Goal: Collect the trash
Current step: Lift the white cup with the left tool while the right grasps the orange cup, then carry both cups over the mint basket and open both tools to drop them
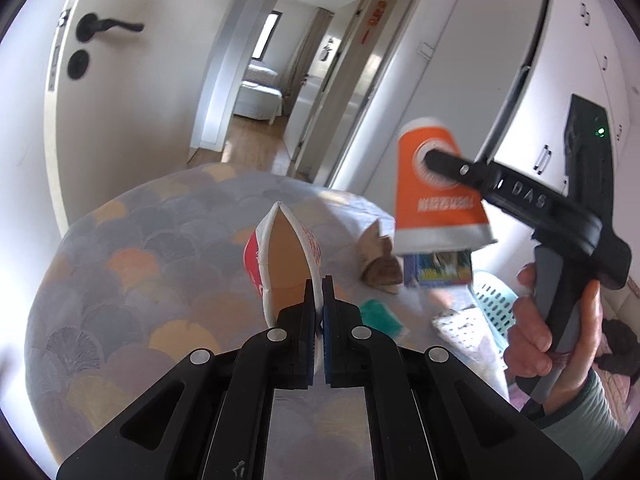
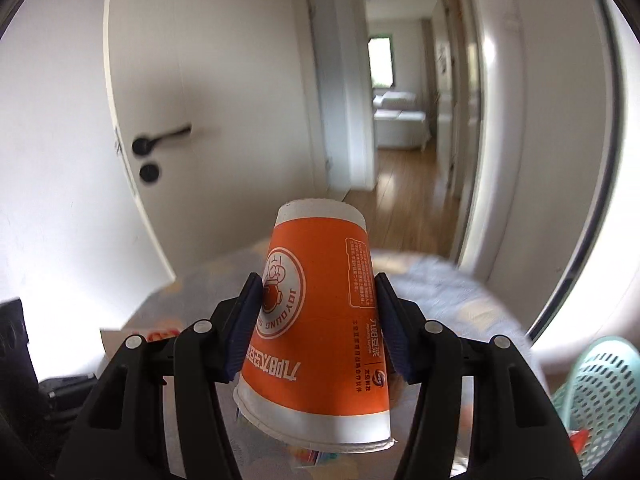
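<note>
Orange paper cup point(image 2: 316, 320), inverted, rim white.

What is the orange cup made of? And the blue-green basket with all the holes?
The orange cup looks like paper: matte printed wall, thin rolled white rim, slightly dented where the right gripper squeezes it. The basket looks like plastic: smooth, pale teal, with even rows of moulded slots. Neither can be confirmed by look alone.

Both claws are matte black plastic with silver round screw heads on the linkage arms and ribbed dark-blue pads. The left claw point(image 1: 318, 300) fills the lower centre of its frame; the right claw point(image 2: 318, 320) likewise. At lower right, the right hand point(image 1: 556, 320) shows bare skin, a pale green sleeve cuff and a grey handle; raised letters "DAS" mark the black body.
</note>
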